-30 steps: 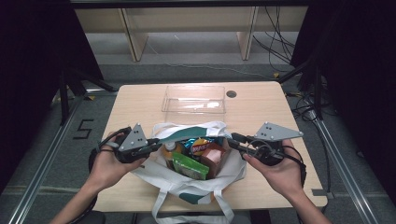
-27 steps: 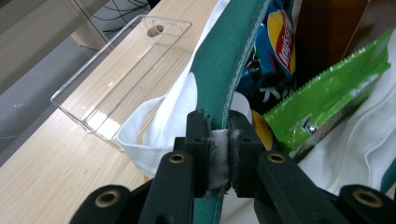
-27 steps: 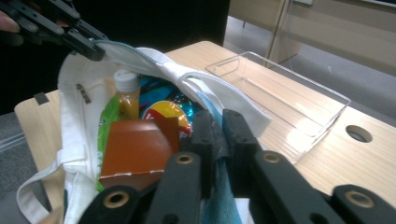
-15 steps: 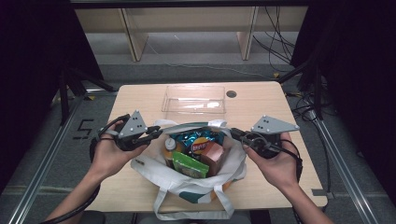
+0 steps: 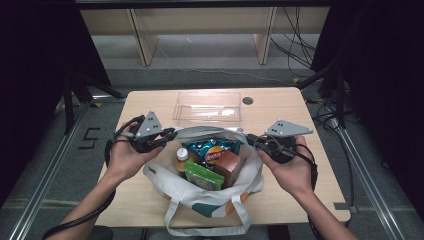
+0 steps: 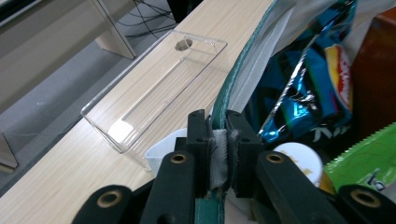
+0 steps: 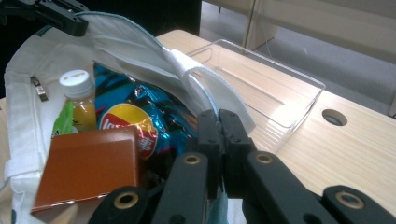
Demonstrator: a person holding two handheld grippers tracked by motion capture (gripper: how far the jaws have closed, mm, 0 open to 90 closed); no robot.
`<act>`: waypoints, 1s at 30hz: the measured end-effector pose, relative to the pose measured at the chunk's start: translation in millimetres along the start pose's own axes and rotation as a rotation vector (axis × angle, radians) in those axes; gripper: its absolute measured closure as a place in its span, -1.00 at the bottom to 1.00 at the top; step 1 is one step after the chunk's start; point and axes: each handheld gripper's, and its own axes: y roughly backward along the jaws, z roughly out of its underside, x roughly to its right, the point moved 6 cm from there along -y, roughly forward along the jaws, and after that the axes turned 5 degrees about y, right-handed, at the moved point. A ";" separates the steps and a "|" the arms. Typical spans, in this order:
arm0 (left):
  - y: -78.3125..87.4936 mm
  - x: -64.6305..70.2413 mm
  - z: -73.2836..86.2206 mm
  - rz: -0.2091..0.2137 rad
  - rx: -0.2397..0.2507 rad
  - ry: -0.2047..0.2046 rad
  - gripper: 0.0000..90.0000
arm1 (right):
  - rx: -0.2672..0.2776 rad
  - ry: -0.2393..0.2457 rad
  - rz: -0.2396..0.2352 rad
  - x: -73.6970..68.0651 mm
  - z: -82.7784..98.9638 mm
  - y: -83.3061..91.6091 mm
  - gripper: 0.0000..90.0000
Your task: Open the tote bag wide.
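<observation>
The bag [image 5: 200,200] lies on the near half of the table [image 5: 310,185], mouth up and stretched wide. The mouth's long axis runs left to right between the two hands, and the handles [image 5: 205,227] trail off the near edge toward the person. Inside it are a blue chip packet [image 5: 212,150], a brown box [image 5: 231,167], a green packet [image 5: 202,176] and a white-capped bottle [image 5: 181,157].

The left gripper [image 5: 167,136] has its jaws closed tight on the bag's left rim; the left gripper view shows the white cloth and its green edging [image 6: 233,88] squeezed between the pads. The right gripper [image 5: 250,139] is pinched on the opposite rim, and in the right gripper view its jaws meet almost completely with the cloth [image 7: 219,100] running up from between them. Its jaws have just been closing on that cloth.

Just beyond the bag sits a clear tray [image 5: 207,106], its long side parallel to the table's far edge, with a round hole [image 5: 247,100] in the tabletop beside its right end.
</observation>
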 end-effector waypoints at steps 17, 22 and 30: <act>-37.0 -6.0 12.8 0.015 -0.057 0.018 0.80 | -0.056 0.037 -0.009 18.6 21.0 -27.5 0.97; -43.2 -11.8 16.8 0.041 -0.047 0.079 0.78 | -0.049 0.011 -0.001 20.4 21.8 -32.6 0.97; -42.1 -11.5 25.1 0.051 -0.043 0.095 0.48 | -0.051 0.008 0.005 24.0 22.0 -32.4 0.97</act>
